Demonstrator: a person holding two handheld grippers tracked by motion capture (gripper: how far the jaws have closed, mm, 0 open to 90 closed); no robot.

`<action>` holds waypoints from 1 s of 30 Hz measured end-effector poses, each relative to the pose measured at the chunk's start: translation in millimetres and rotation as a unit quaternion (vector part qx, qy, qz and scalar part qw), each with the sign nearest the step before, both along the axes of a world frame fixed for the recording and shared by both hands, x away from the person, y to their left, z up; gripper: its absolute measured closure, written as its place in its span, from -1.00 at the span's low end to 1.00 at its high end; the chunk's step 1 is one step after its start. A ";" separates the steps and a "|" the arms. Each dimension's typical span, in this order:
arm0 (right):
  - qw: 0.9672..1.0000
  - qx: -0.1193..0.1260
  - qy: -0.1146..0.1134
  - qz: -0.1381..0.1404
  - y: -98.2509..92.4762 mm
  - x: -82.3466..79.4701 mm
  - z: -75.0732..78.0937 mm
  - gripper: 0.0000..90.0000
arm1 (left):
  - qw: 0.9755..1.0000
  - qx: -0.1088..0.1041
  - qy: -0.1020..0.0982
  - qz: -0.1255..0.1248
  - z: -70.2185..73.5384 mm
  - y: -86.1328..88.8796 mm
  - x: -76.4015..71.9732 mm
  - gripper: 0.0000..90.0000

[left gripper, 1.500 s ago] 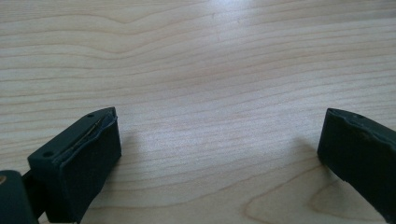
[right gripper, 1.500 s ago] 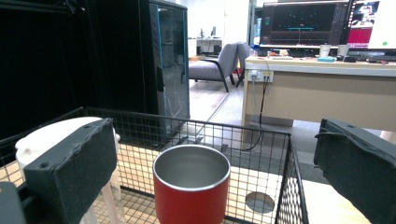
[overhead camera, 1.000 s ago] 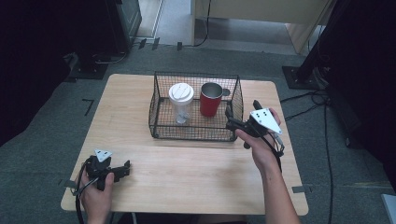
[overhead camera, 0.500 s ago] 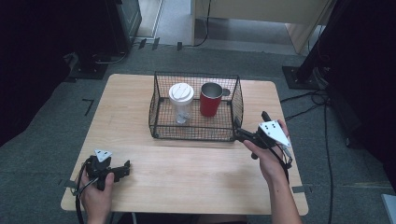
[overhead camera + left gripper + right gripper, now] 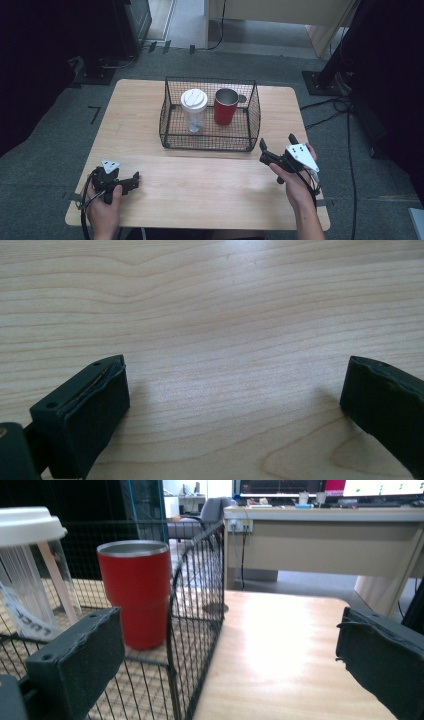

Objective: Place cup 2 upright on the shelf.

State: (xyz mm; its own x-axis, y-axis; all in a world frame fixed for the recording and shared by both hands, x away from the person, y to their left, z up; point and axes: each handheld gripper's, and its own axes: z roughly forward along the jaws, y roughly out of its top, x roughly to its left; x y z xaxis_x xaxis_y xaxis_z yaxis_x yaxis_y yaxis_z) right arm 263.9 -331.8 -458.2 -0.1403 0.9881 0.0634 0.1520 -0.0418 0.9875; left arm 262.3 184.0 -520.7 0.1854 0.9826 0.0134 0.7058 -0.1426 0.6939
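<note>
Now the right claw [image 5: 276,153], jaws wide and empty, sits at five o'clock of the basket [image 5: 209,142]; next it should reach the red cup [image 5: 226,106]. Left claw [image 5: 131,181] rests spread too.

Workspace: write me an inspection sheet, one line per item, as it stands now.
Surface: wooden table, bare wood outside the basket.
Job's things: black wire basket at the table's middle rear; inside it a red tumbler and a clear cup with a white lid, both upright, side by side.
Clutter: nothing seen.
Grippers: left gripper low over the table's near left corner, jaws open and holding nothing; right gripper just outside the basket's near right corner, jaws open and holding nothing.
Cables: a cable loops from each gripper; more cables lie on the floor to the right.
Surroundings: grey carpet, dark equipment stands, a desk beyond.
</note>
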 end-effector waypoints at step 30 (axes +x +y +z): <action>0.994 -0.030 0.090 -0.047 -48.0 -47.3 -55.7 -1.00 | 1.000 0.000 0.000 0.000 0.0 -0.1 0.0 -1.00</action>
